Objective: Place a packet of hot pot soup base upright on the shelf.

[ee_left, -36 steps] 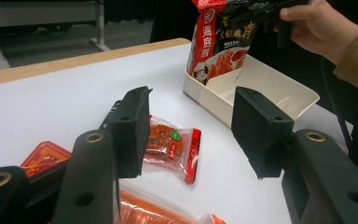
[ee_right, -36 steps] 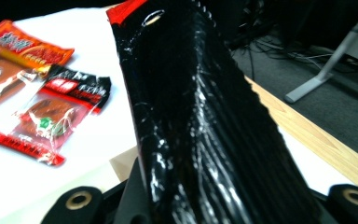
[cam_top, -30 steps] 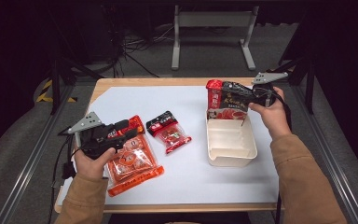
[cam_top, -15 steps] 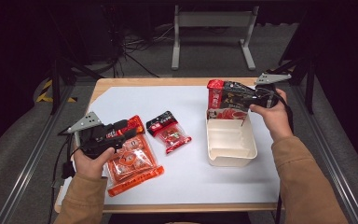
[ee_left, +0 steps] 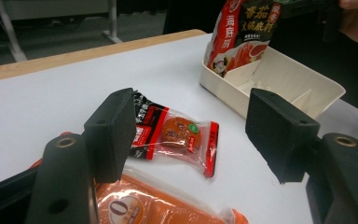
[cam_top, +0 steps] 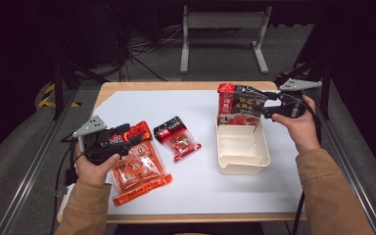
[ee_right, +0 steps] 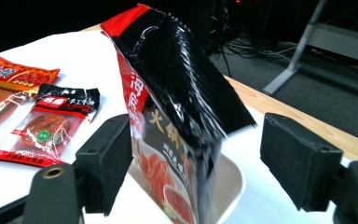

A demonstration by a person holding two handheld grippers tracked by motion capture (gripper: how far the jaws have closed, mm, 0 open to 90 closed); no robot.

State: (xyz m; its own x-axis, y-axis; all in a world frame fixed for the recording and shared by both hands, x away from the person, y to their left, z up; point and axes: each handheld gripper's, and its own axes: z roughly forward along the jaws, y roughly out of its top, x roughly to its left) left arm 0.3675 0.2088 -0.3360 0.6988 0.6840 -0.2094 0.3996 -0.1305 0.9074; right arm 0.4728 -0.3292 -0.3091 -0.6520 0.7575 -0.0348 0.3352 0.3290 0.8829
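The tall black and red packet point(cam_top: 240, 105) stands upright in the far end of the white tray point(cam_top: 243, 155), between the just-released fingers of the right gripper point(cam_top: 265, 104). The left gripper point(cam_top: 136, 139), fingers spread, hovers over the orange packet point(cam_top: 138, 172), its nearer pick.

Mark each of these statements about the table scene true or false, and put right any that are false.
1. The black-and-red pouch stands in the cream tray. True.
2. The right gripper is clamped shut on the pouch. False: its jaws have just been opening and stand apart, with the pouch between them.
3. The small snack packet lies inside the tray. False: it lies on the white table cover, left of the tray.
4. The left gripper has open jaws. True.
5. The large orange packet lies on the table by the left hand. True.
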